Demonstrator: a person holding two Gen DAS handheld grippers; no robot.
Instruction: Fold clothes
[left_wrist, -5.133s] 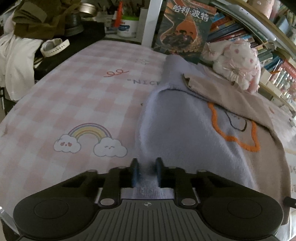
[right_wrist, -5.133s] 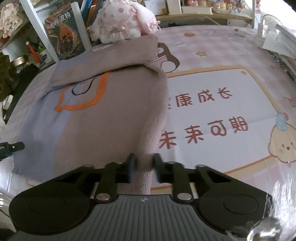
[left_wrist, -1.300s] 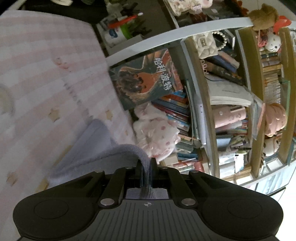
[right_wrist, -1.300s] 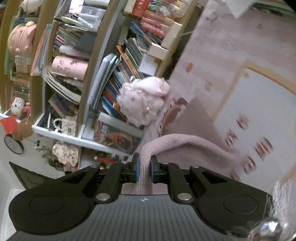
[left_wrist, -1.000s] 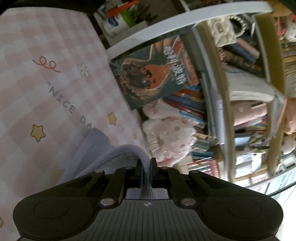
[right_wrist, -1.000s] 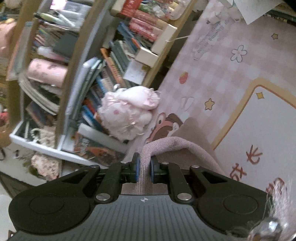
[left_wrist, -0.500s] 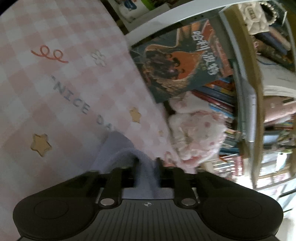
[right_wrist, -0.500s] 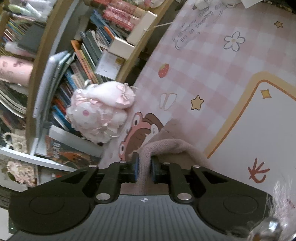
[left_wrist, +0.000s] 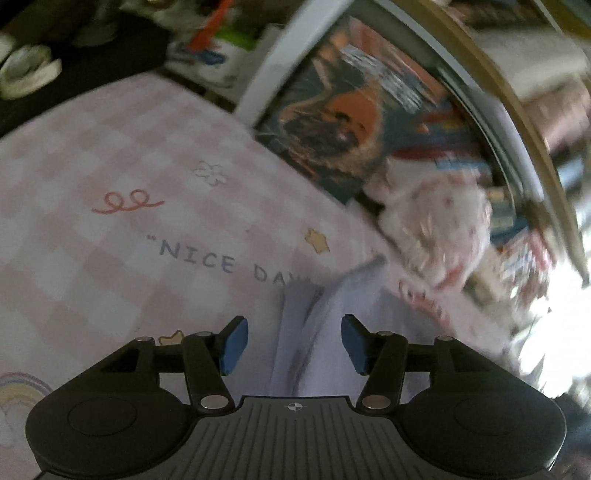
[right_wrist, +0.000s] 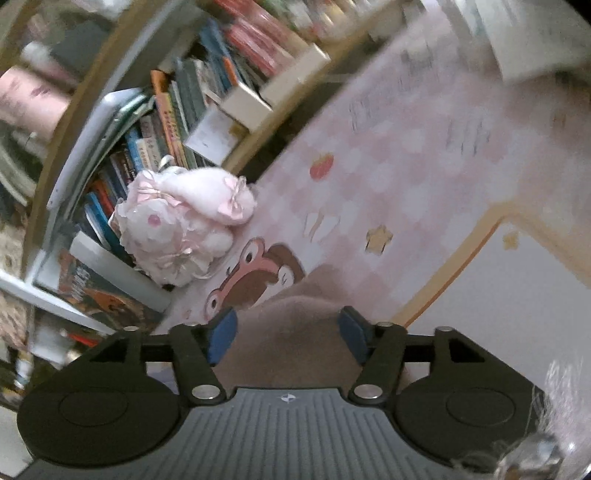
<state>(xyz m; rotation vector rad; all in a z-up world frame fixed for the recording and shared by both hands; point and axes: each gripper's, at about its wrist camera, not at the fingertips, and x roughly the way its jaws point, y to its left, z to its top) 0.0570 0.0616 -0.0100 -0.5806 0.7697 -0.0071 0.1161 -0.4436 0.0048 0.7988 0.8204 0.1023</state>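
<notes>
Mat print (left_wrist: 229, 260): "NICE DA", blue capitals with an opening quotation mark, on the pink checked mat (left_wrist: 110, 258); the last letters run under lavender cloth (left_wrist: 317, 332).
Book spines (right_wrist: 162, 133): lettering too blurred to read.
Poster (left_wrist: 332, 122): lettering too blurred to read.

Dim, motion-blurred fisheye views, white glare at four o'clock in the left one, edges bent and smeared.

Left tool (left_wrist: 291, 345), right tool (right_wrist: 286, 336): black ribbed bodies, blue pads, silver screws.
</notes>
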